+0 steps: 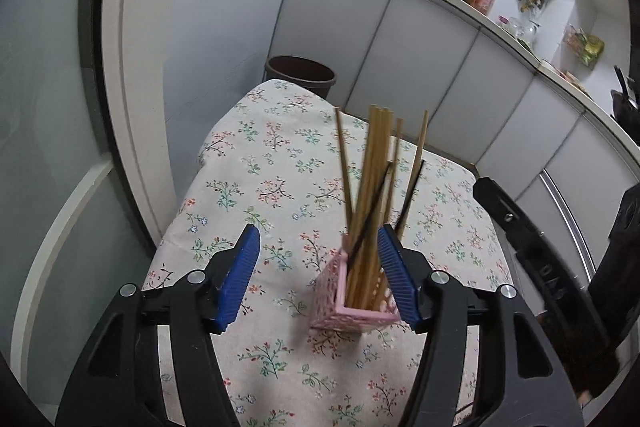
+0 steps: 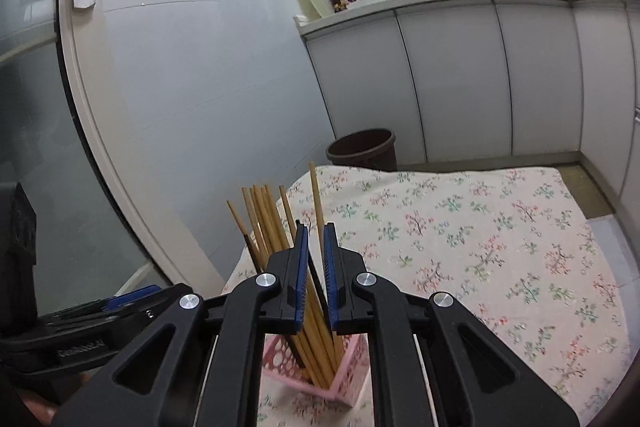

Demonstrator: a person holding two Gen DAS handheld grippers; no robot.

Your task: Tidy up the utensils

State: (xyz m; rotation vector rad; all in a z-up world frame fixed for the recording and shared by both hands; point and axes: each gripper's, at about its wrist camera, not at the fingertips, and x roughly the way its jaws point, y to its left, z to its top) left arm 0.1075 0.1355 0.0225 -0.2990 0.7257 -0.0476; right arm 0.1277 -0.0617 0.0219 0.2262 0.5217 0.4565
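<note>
Pink holder (image 1: 352,301) (image 2: 344,367), a perforated square basket, stands on the table (image 1: 248,187) (image 2: 480,235) near its left edge, close to the near end. Chopsticks (image 1: 374,179) (image 2: 266,223), wooden with a few dark ones, stand upright in it and fan outward at the tips.

Right gripper (image 2: 316,239) sits above the holder, jaws narrowed to a slim gap with one wooden chopstick between the blue pads; whether the pads touch it cannot be told.

Left gripper (image 1: 318,255) has its jaws spread wide, holding nothing; the holder lies just inside its right finger (image 1: 394,275).

The floral cloth beyond and to the right of the holder is open surface out to the far and right edges. A brown bin (image 1: 302,73) (image 2: 362,149) stands on the floor past the far edge, before white cabinets (image 1: 420,67) (image 2: 460,79).
</note>
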